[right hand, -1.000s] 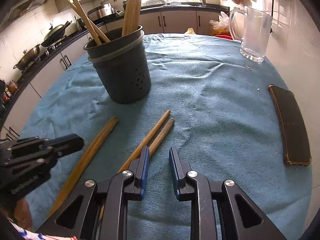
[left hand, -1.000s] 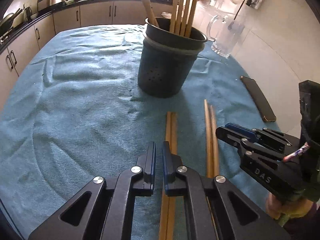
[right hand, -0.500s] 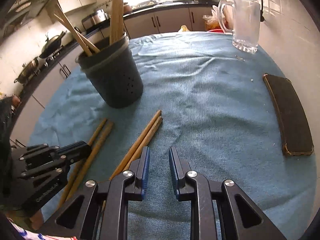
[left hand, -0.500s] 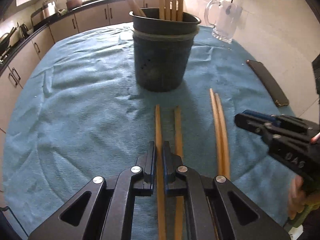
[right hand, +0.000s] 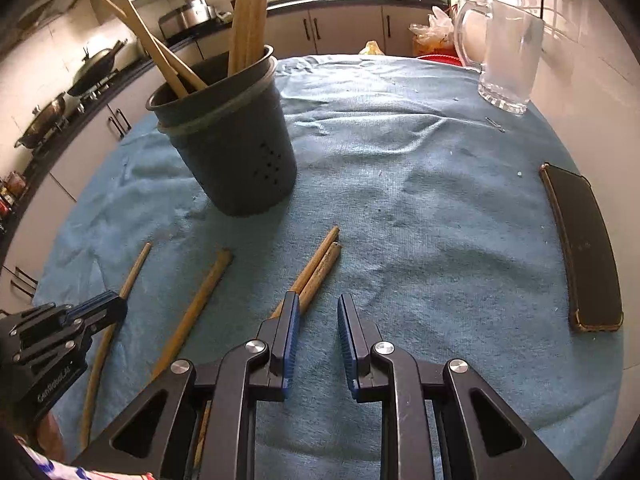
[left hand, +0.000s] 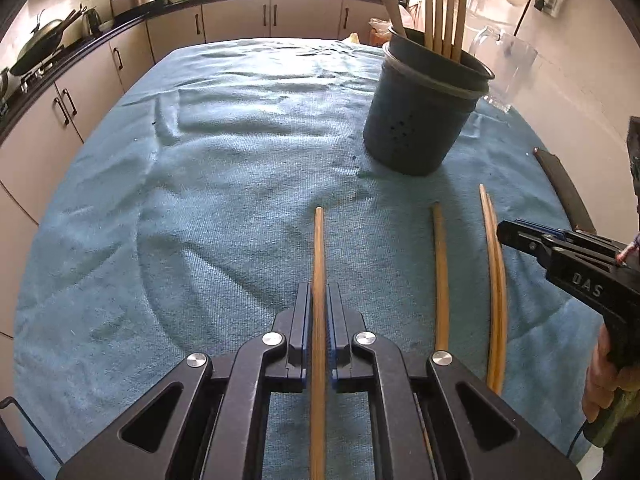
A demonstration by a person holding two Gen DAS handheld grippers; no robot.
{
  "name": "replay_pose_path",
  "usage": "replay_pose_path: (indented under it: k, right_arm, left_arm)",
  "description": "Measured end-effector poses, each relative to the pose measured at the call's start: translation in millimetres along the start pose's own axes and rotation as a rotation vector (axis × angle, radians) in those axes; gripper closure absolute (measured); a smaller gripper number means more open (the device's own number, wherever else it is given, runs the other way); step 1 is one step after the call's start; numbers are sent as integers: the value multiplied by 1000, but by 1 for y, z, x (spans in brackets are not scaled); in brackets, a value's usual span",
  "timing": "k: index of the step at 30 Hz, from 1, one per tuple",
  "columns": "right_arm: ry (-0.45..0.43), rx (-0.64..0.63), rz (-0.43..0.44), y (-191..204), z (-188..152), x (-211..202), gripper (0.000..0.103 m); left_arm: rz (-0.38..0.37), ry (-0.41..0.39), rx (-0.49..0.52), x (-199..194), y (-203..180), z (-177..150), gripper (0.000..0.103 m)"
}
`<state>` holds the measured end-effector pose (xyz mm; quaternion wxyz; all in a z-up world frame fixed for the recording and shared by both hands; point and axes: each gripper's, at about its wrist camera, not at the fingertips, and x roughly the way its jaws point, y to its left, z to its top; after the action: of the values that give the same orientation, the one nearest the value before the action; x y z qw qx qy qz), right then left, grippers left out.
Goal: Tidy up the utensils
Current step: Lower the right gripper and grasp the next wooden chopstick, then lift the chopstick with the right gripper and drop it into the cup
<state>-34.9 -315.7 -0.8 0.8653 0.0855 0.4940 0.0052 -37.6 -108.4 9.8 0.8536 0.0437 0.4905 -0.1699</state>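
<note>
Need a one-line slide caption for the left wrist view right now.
Left gripper shut on one chopstick above the blue cloth; three more lie beside it, holder ahead.

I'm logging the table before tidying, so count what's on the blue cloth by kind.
Loose chopsticks: 4
Utensil holder: 1
Glass pitcher: 1
Phone: 1
Total: 7
</note>
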Motion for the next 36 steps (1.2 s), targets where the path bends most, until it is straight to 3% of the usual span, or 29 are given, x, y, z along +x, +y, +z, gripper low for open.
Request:
replay_pose_path:
  k: [2,6,12,15,20,25,31,36]
  right_arm:
    - [23,-14,-26,7,7,4,82]
    - [49,9,7,7,12,7,87]
    - [62,33,93,-13,-7,-2,87]
    - [52,-20,44,-16,-15,-8,87]
    - [88,-90,-62,-7,-5,0,87]
    - [87,-96,-50,-2,8,10,88]
    - [90,-253,-19,2,-17,-4,91]
    - [105,-228,-20,-20,-26,-10,79]
  left_arm:
    - [7,-3,-7,0,0,0,96]
    - [13,-15,-15,0,-1,0,96]
    - [-71,2,-120,-3,16,-5,96]
    - [-105,12,-167,-4,22,-8,96]
    - [-99,44,-192,-3,22,-4,96]
    - [-83,78,-198,5,20,11,96]
    - [-95,85,-251,-8,31,-8,96]
    - [-72,154,-236,-10,26,-7,96]
